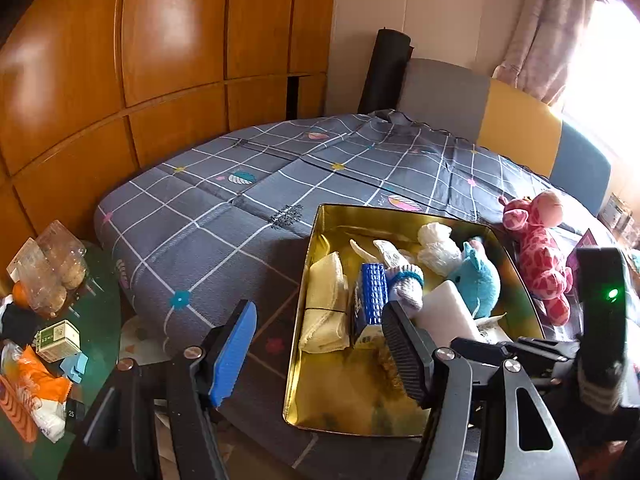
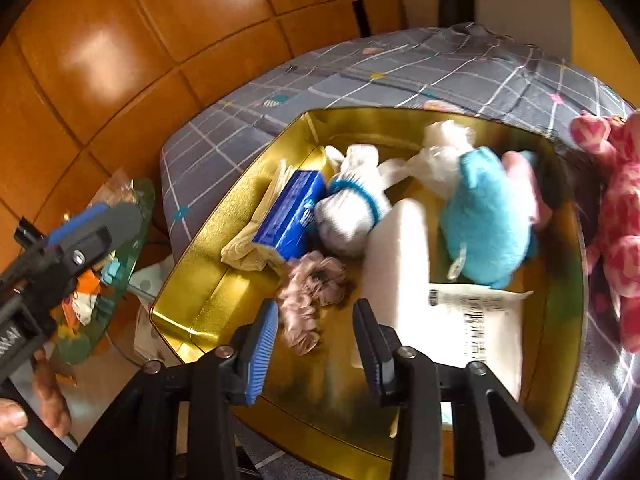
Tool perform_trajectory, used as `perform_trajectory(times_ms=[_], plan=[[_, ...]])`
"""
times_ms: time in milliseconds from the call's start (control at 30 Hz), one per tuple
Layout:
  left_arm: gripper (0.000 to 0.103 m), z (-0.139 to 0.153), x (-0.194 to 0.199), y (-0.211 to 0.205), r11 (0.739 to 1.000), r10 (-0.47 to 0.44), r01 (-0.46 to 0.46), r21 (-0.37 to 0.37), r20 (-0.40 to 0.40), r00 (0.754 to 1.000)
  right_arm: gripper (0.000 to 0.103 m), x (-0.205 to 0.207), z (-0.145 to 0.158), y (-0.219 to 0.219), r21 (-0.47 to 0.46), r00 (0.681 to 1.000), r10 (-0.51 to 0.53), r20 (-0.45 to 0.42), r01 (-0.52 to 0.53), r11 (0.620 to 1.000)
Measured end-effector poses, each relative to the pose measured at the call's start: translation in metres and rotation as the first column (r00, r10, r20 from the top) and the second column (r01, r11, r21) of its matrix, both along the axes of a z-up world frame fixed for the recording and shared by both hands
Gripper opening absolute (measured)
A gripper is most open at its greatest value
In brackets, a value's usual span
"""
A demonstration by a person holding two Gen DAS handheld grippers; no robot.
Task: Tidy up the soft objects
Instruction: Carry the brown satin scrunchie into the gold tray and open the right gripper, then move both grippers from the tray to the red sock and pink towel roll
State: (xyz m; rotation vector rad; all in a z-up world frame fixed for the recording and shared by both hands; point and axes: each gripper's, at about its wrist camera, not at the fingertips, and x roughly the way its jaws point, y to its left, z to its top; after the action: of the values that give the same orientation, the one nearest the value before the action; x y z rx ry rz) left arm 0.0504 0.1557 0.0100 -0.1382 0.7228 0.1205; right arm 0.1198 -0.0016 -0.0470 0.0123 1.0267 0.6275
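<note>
A gold tin (image 1: 316, 240) sits on the grey checked bed (image 1: 224, 216). It holds a blue plush (image 2: 484, 220), a white sock with a blue band (image 2: 352, 212), a blue tissue pack (image 2: 292, 216), a yellow cloth (image 1: 324, 300), a white packet (image 2: 404, 260) and a crumpled white bag (image 1: 436, 246). A dusty-pink scrunchie (image 2: 308, 292) lies on the tin floor just ahead of my right gripper (image 2: 316, 312), whose pads stand apart and do not press it. My left gripper (image 1: 320, 312) hovers open at the tin's near left edge. A pink giraffe plush (image 1: 540, 252) lies on the bed right of the tin.
A green glass side table (image 1: 100, 320) with bottles, packets and a small box stands left of the bed. A wooden wardrobe (image 1: 160, 60) fills the left wall. The padded headboard (image 1: 516, 120) and a curtain (image 1: 552, 32) are behind. A hand (image 2: 16, 420) grips the left tool.
</note>
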Motion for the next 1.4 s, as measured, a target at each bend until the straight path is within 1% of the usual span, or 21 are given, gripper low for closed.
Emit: perform_trajectory(times_ms=[167,400,700,900,1000,1100,1233,1400], plan=[[0.066,0.002,-0.001,-0.006,1.000,-0.013,0.013,0.006,0.005,1.000,0.039,-0.007,0.012,-0.018,0.022,0.998,-0.044,0.047,0.043,0.999],[0.066,0.004,-0.004,-0.019,0.999,-0.048,0.048,0.021,0.012,0.999,0.039,-0.017,0.026,-0.045,0.013,0.986,-0.131,0.100,0.131,0.991],[0.069,0.008,-0.005,-0.045,0.992,-0.119,0.118,0.039,0.011,0.993,0.039,-0.036,0.042,-0.082,-0.040,0.958,-0.211,0.193,0.222,0.974],[0.069,0.012,-0.005,-0.073,0.977,-0.199,0.198,0.075,0.010,0.980,0.039,-0.048,0.051,-0.127,-0.055,0.935,-0.274,0.226,0.293,0.955],[0.069,0.015,-0.004,-0.088,0.967,-0.239,0.237,0.090,0.011,0.971,0.039,-0.053,0.054,-0.158,-0.059,0.915,-0.330,0.231,0.351,0.934],[0.069,0.018,-0.003,-0.106,0.954,-0.283,0.281,0.103,0.010,0.959,0.039,-0.059,0.057,-0.193,-0.058,0.888,-0.397,0.232,0.420,0.906],[0.069,0.019,-0.002,-0.131,0.934,-0.342,0.340,0.112,0.005,0.940,0.039,-0.070,0.060,-0.241,-0.061,0.840,-0.489,0.236,0.514,0.855],[0.069,0.021,-0.003,-0.166,0.901,-0.418,0.415,0.128,0.000,0.908,0.039,-0.086,0.065,-0.296,-0.051,0.774,-0.589,0.233,0.615,0.787]])
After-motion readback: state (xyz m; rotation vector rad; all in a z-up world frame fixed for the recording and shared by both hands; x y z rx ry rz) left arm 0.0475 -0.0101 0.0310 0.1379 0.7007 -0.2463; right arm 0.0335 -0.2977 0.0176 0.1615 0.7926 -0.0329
